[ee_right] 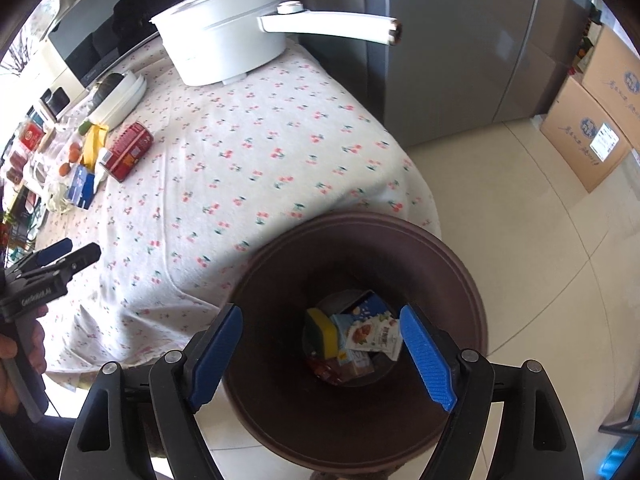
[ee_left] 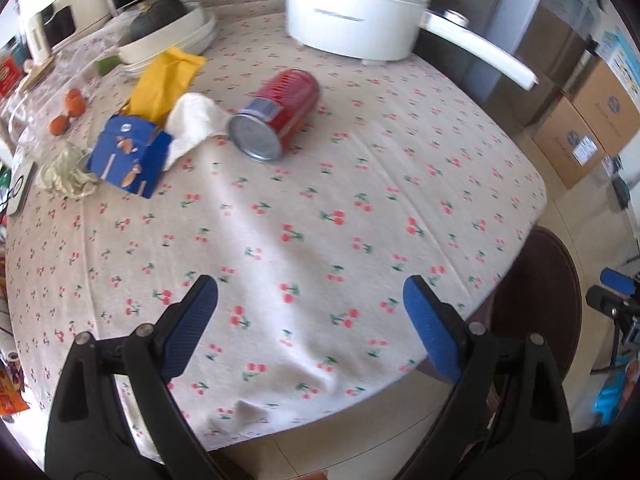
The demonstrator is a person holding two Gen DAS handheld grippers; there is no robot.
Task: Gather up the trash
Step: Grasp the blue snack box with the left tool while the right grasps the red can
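On the cherry-print tablecloth (ee_left: pixel 320 220) a red can (ee_left: pixel 280 112) lies on its side. Left of it are a white tissue (ee_left: pixel 192 120), a torn blue carton (ee_left: pixel 128 156), a yellow wrapper (ee_left: pixel 164 80) and a crumpled beige wad (ee_left: pixel 68 172). My left gripper (ee_left: pixel 310 300) hovers open above the cloth near the table's edge, nothing between its fingers. My right gripper (ee_right: pixel 322 320) stands open over the brown bin (ee_right: pixel 460 280) beside the table. Cartons and a yellow sponge (ee_right: pixel 360 336) lie at the bin's bottom, apart from the pads.
A white pot (ee_left: pixel 352 12) with a long handle (ee_left: pixel 480 52) stands at the table's far side. A white dish (ee_left: pixel 168 36) and bagged oranges (ee_left: pixel 68 108) sit at the far left. Cardboard boxes (ee_right: pixel 588 136) and a grey fridge (ee_right: pixel 440 60) stand beyond the tiled floor.
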